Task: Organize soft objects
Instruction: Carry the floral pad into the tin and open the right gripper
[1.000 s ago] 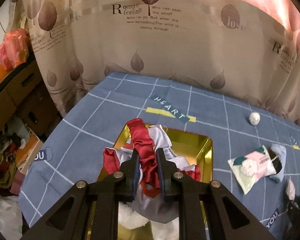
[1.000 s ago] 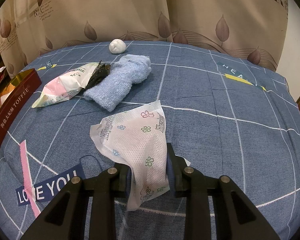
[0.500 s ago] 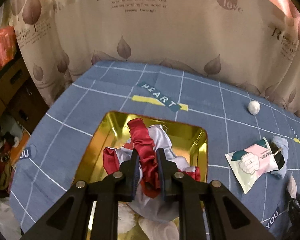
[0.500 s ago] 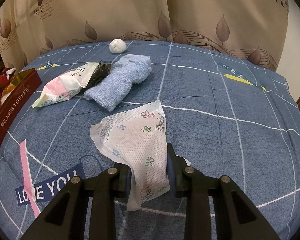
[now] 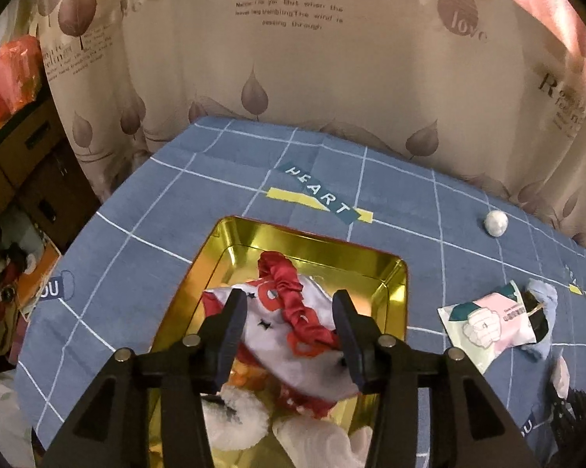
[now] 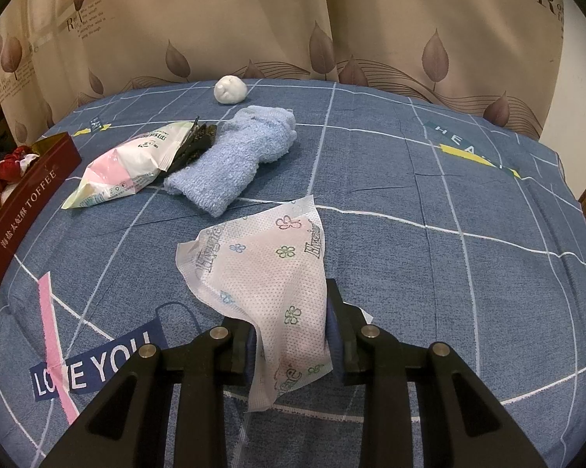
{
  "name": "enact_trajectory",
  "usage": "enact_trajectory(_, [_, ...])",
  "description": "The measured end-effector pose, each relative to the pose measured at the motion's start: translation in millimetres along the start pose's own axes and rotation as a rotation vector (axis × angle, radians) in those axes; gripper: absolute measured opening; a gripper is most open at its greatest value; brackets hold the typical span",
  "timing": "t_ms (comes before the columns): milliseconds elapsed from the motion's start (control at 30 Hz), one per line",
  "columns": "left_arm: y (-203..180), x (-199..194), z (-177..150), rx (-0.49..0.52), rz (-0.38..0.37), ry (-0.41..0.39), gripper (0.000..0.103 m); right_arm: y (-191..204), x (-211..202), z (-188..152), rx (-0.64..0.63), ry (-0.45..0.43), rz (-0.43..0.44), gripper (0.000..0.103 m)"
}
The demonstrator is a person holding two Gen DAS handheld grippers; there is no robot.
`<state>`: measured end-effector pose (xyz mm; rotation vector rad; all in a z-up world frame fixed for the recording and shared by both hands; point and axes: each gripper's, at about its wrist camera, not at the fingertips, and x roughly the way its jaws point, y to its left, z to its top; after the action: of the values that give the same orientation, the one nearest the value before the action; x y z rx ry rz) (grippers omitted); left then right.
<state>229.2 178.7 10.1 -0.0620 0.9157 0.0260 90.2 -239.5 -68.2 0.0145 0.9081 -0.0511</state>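
left gripper [image 5: 289,325]: jaws opening, red scrunchie [image 5: 293,300] lying free between them inside gold tin [image 5: 390,273] | right gripper [image 6: 289,327]: pinching floral wipe packet [image 6: 265,269]; blue towel [image 6: 238,160] well ahead.

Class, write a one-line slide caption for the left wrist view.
Left tongs opening above red scrunchie lying in gold tin.

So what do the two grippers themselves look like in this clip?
Both look alike. The left gripper and the right gripper are matte black, each with two angular arms with triangular cut-outs that end in flat, upright jaws. Round silver bolt heads sit along each arm, two per side. No cables, labels or markings show, and no hand or sleeve is in view.
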Motion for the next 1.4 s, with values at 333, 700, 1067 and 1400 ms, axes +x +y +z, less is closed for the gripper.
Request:
enact_trajectory(333, [20.0,-54.8,-47.5,0.035,0.033,-0.077,0.048,-0.5,-0.1,0.5,-0.003,0.0,-0.004,0.029])
enact_trajectory(700, [57.1,-94.0,-110.2,-0.009,0.209,-0.214,0.049,-0.8,0.0,0.1,0.003,-0.004,0.009,0.029])
enact_trajectory(1067, [67.6,-91.0,-121.5,-0.003,0.261,-0.24,0.052,4.6,-10.6,2.2,0.0,-0.016,0.001,0.019])
enact_trajectory(1400, [86.9,-89.2,-121.1,-0.105,0.25,-0.213,0.053,51.2,-36.4,23.1,-0.061,-0.047,0.083,0.019])
